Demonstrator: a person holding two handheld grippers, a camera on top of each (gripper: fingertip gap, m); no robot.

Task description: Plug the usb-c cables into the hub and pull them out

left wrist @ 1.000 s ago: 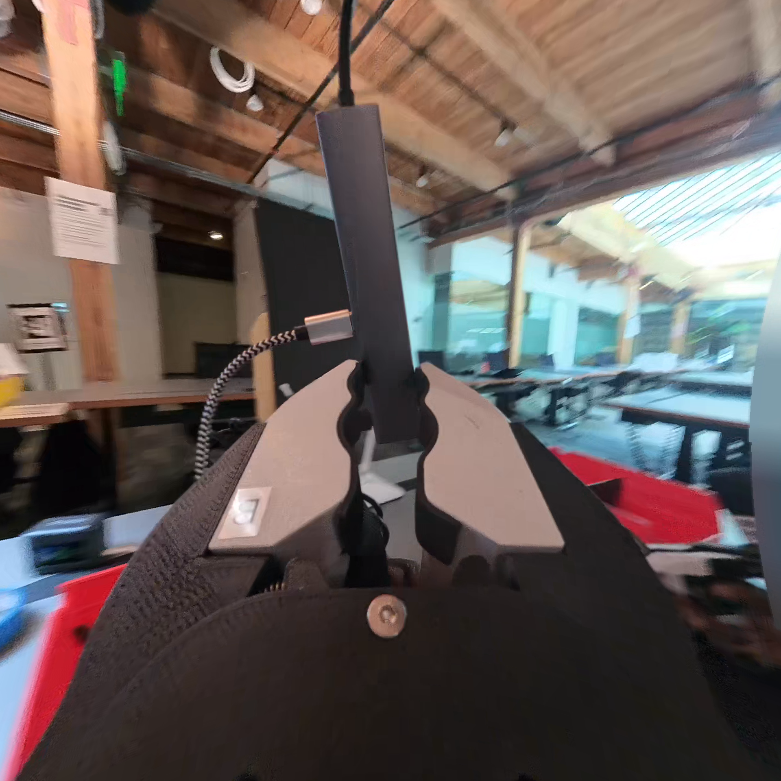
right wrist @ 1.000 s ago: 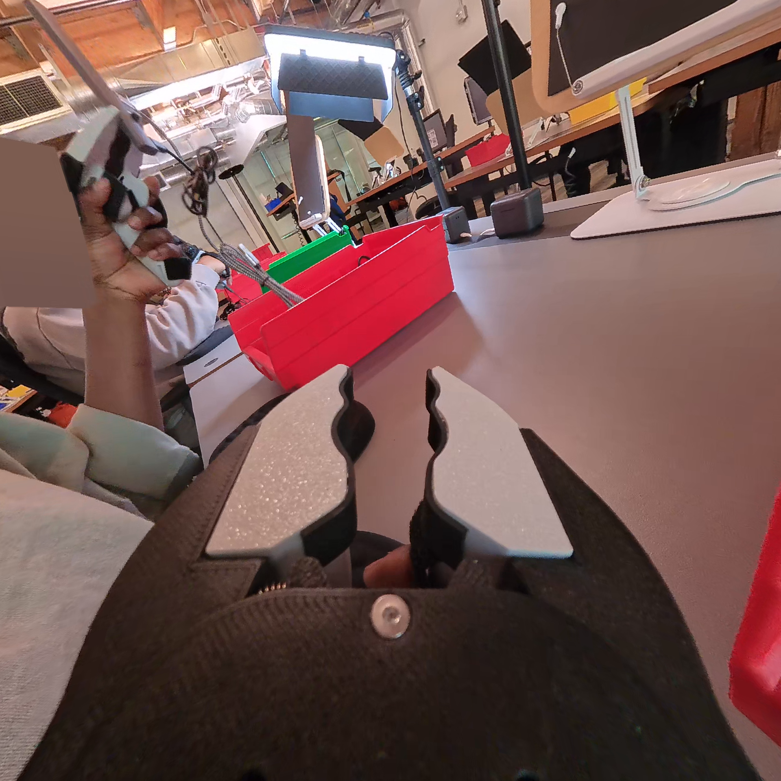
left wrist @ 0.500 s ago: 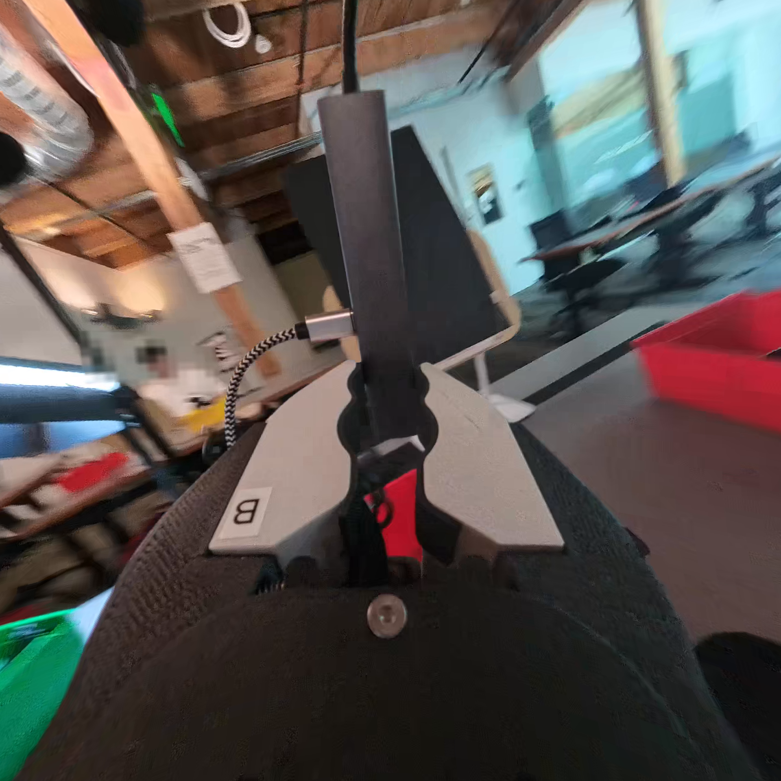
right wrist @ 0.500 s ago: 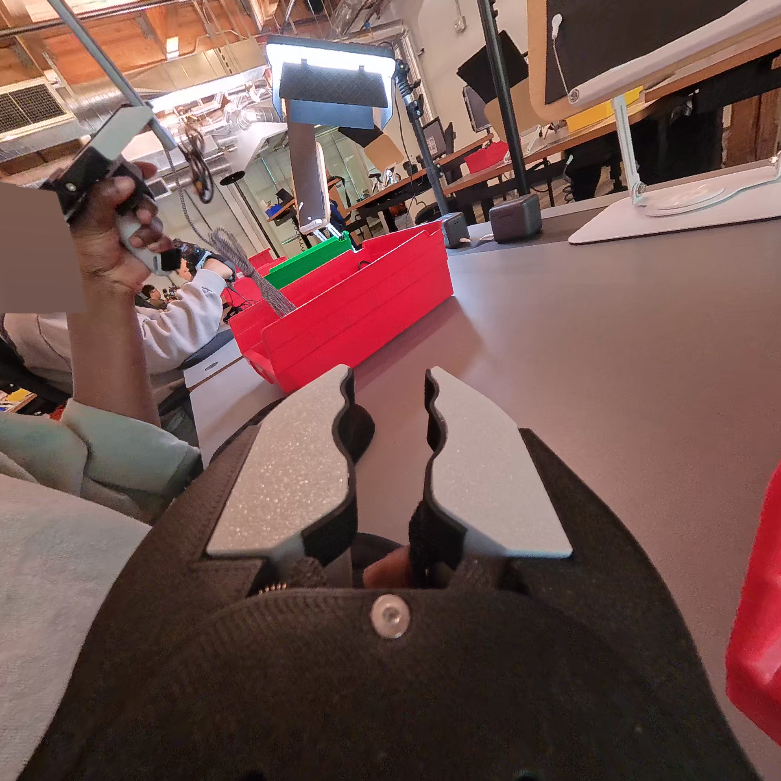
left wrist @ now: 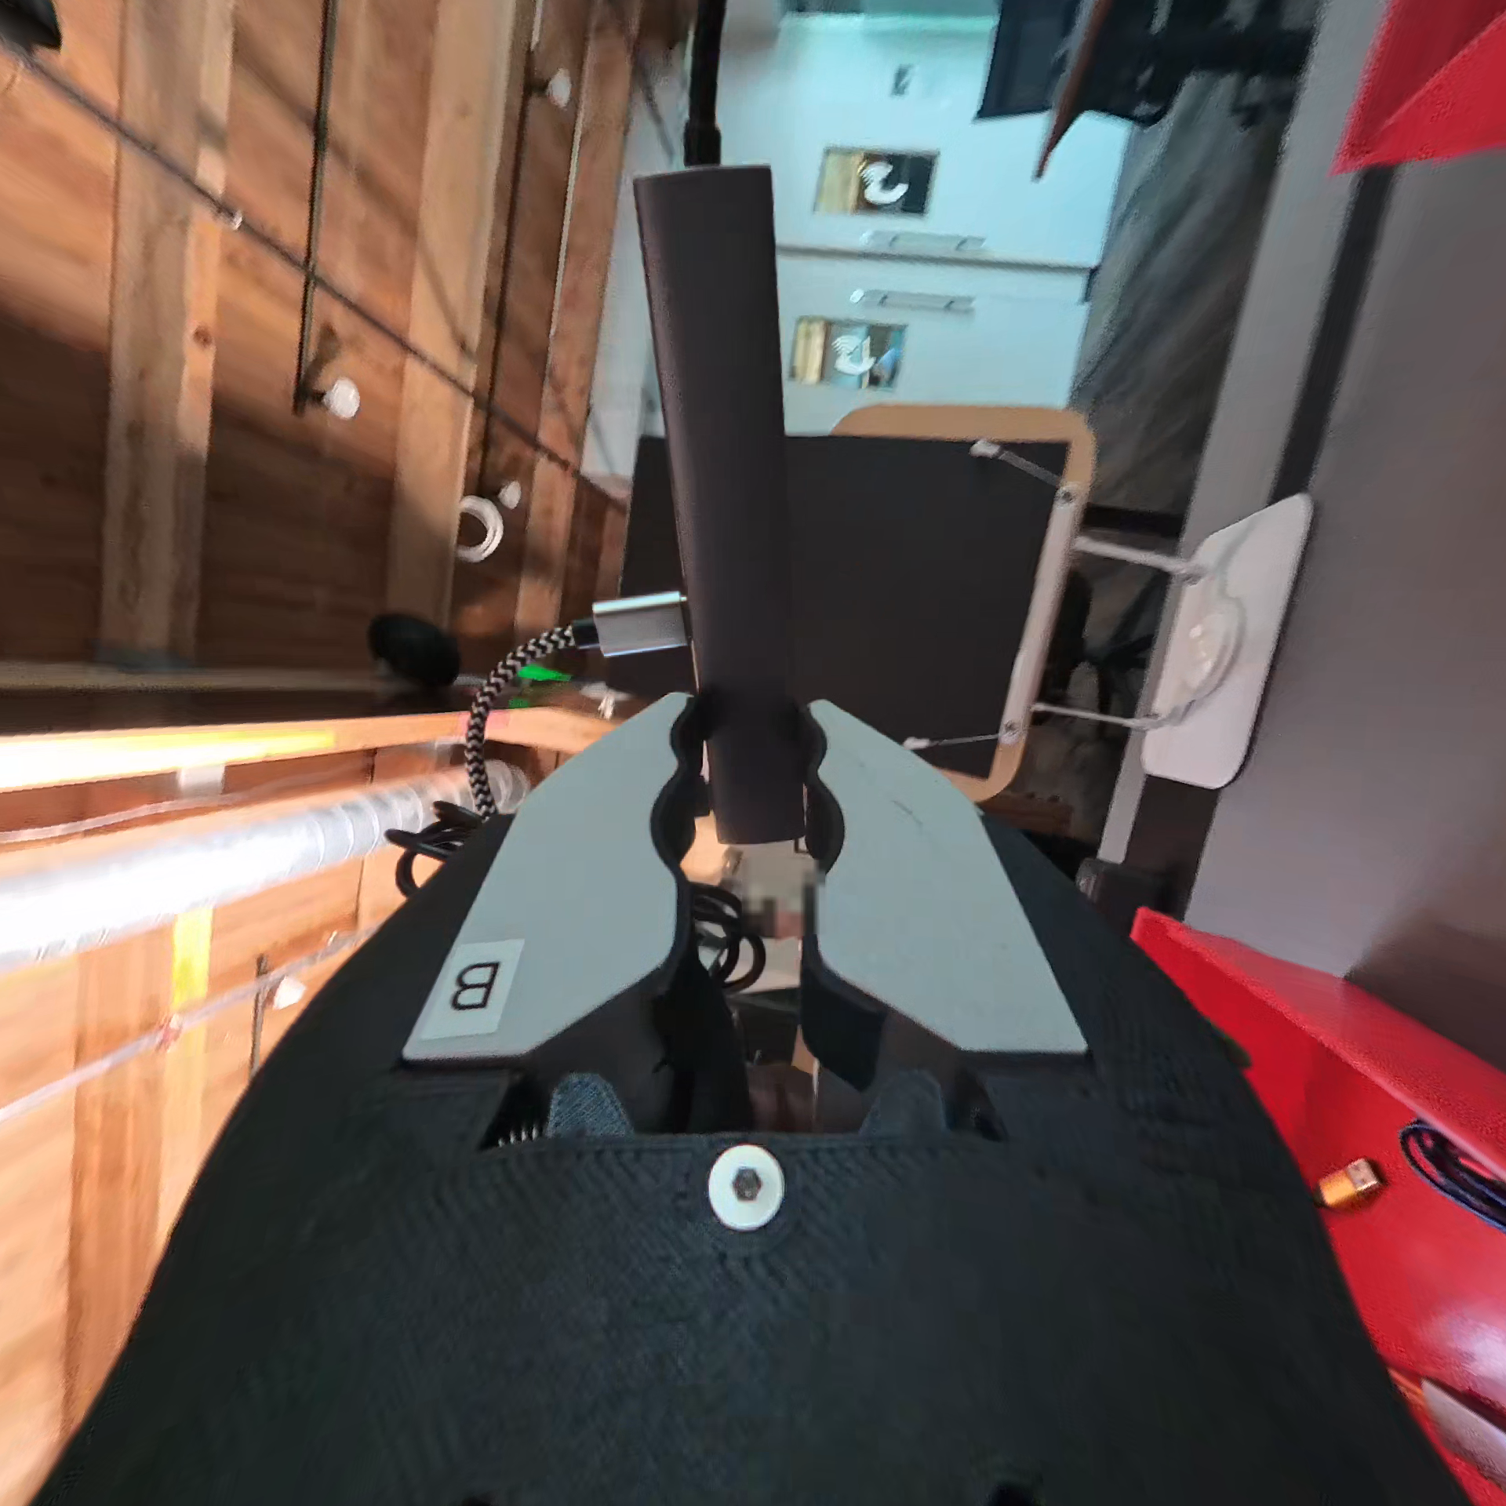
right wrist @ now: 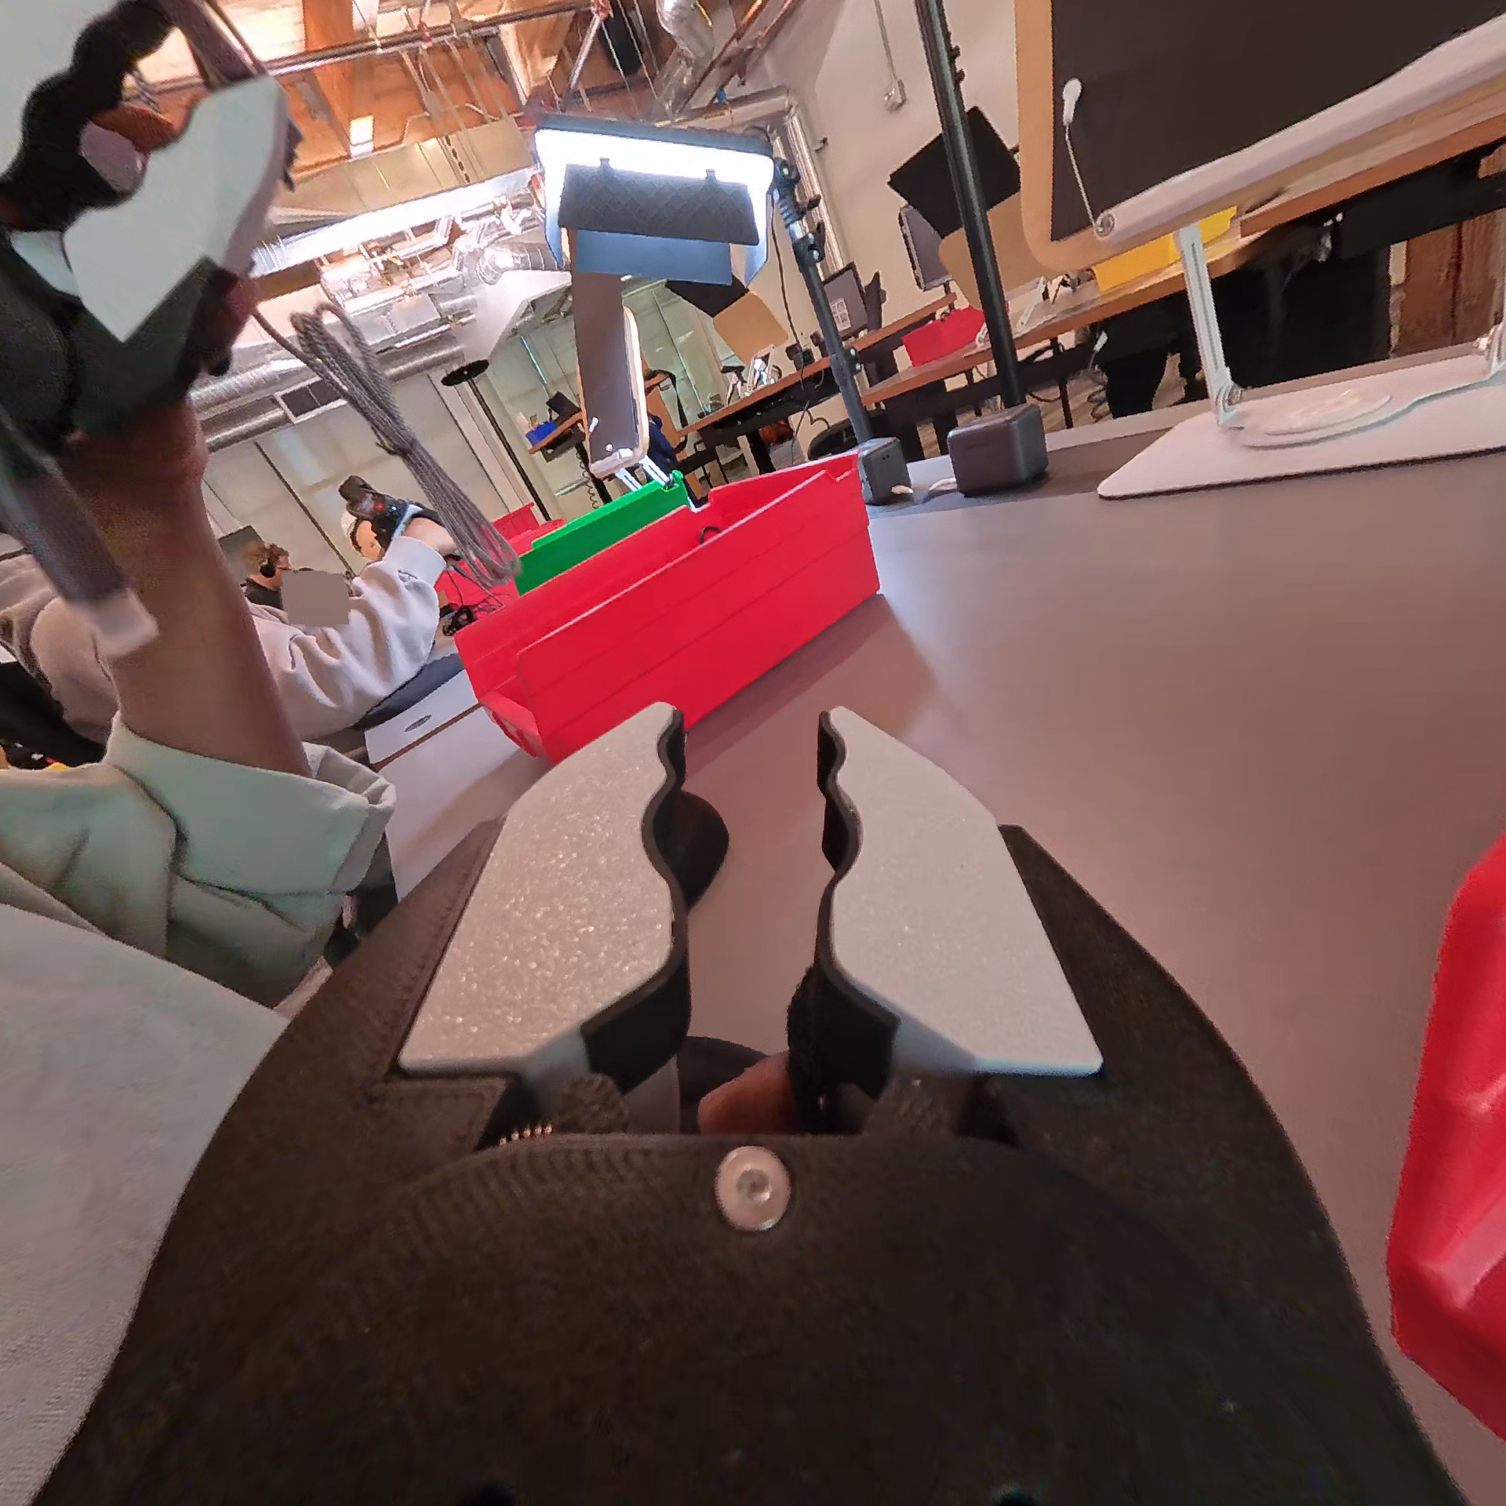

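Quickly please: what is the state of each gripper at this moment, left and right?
Left gripper: closed on the dark hub, braided cable plugged in.
Right gripper: open, holding nothing, above the table.

Left gripper (left wrist: 746,737): has rolled onto its side since a second ago; its view now shows wooden ceiling beams (left wrist: 163,326) at left and the grey tabletop (left wrist: 1426,570) upright at right.
Left gripper in the right wrist view (right wrist: 155,204): has come closer and higher, now large in the upper left corner.
Red plastic bin (left wrist: 1345,1141): newly in sight at lower right.
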